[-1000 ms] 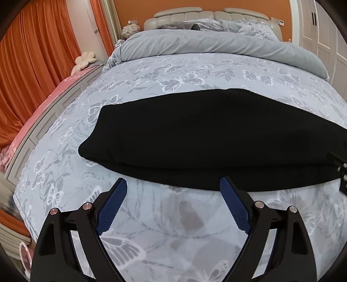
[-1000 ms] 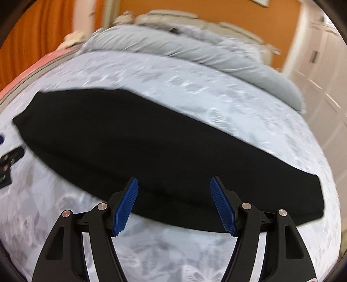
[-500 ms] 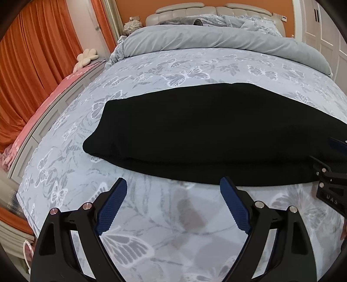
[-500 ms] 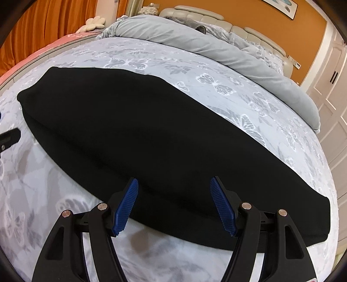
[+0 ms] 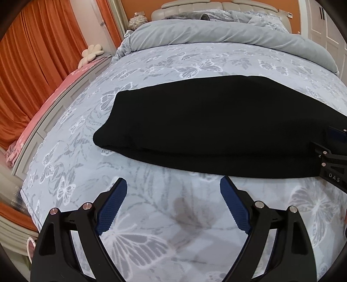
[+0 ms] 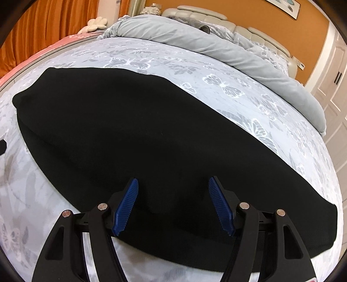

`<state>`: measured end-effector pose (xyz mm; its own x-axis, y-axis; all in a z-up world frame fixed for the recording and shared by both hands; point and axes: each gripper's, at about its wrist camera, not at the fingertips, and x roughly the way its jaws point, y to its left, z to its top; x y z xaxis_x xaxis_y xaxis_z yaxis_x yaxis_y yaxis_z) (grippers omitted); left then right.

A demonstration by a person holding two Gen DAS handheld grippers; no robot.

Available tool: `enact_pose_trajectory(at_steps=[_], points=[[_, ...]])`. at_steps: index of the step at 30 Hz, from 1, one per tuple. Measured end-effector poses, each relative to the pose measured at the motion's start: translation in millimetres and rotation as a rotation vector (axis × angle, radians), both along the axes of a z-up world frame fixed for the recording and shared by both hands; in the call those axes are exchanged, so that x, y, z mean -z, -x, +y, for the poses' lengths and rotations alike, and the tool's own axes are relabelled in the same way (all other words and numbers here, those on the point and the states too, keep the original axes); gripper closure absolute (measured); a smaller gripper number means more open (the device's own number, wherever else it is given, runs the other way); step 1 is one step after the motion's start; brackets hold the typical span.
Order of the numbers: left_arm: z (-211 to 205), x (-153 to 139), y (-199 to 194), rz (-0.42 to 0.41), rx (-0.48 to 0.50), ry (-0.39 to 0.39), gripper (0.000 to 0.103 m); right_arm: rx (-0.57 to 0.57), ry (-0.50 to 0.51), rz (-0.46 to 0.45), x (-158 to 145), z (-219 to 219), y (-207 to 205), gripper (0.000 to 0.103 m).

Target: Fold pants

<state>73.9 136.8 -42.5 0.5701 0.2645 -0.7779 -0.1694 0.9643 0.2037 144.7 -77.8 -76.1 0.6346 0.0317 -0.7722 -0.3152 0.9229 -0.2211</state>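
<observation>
Black pants (image 5: pixel 212 121) lie flat across the butterfly-print bed cover (image 5: pixel 151 60), folded lengthwise into one long band (image 6: pixel 138 134). My left gripper (image 5: pixel 173 186) hangs open over bare cover just short of the pants' near edge, by their left end. My right gripper (image 6: pixel 173 186) is over the pants' near edge toward the right end, with black cloth between its blue pads (image 6: pixel 221 206); the jaws are closing and the pads stand apart from the cloth. Part of the right gripper's body (image 5: pixel 331 160) shows at the right edge of the left wrist view.
A rolled grey duvet (image 5: pixel 216 34) and the padded headboard (image 6: pixel 216 16) lie at the far end of the bed. Orange curtains (image 5: pixel 32 65), a pink bench (image 5: pixel 43 104) with a flower cushion (image 5: pixel 92 53) stand left. White doors (image 6: pixel 331 71) are on the right.
Both grippers have come closer to the pants' near edge. The right gripper's pads now reach over the cloth and stand slightly nearer together. The left gripper shifted right along the edge.
</observation>
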Motion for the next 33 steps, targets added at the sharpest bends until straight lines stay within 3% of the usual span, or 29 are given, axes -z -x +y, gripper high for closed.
enact_pose_trajectory(at_steps=[3, 5, 6, 11, 13, 15, 16, 17, 24, 29, 32, 33], points=[[7, -1, 1, -0.002, -0.013, 0.010, 0.018, -0.030, -0.027, 0.011, 1, 1, -5, 0.067], [10, -2, 0, -0.004, -0.019, 0.013, 0.018, -0.036, -0.037, 0.024, 2, 2, -8, 0.098], [12, -3, 0, -0.007, -0.024, 0.015, 0.018, -0.037, -0.040, 0.029, 2, 3, -9, 0.103], [22, -6, 2, -0.013, -0.047, 0.031, 0.018, -0.084, -0.084, 0.040, -8, 1, -2, 0.103], [25, -8, 3, -0.019, -0.052, 0.033, 0.018, -0.123, -0.083, -0.006, -21, 0, 8, 0.103], [27, -9, 4, -0.020, -0.054, 0.035, 0.018, -0.147, -0.065, -0.006, -24, 0, 11, 0.088], [27, -9, 4, -0.020, -0.056, 0.038, 0.018, -0.160, -0.068, 0.009, -22, -1, 11, 0.069], [28, -9, 5, -0.020, -0.058, 0.041, 0.018, -0.164, -0.063, 0.008, -19, -1, 12, 0.062], [26, -8, 6, -0.019, -0.051, 0.043, 0.018, -0.220, 0.013, 0.021, 4, 13, 4, 0.059], [27, -9, 5, -0.014, -0.047, 0.047, 0.018, -0.281, -0.018, 0.043, -6, 9, 9, 0.058], [30, -10, 6, -0.020, -0.048, 0.058, 0.018, -0.354, -0.010, 0.041, -6, 8, 23, 0.043], [30, -10, 6, -0.019, -0.050, 0.056, 0.018, -0.351, 0.006, 0.047, 0, 7, 23, 0.043]])
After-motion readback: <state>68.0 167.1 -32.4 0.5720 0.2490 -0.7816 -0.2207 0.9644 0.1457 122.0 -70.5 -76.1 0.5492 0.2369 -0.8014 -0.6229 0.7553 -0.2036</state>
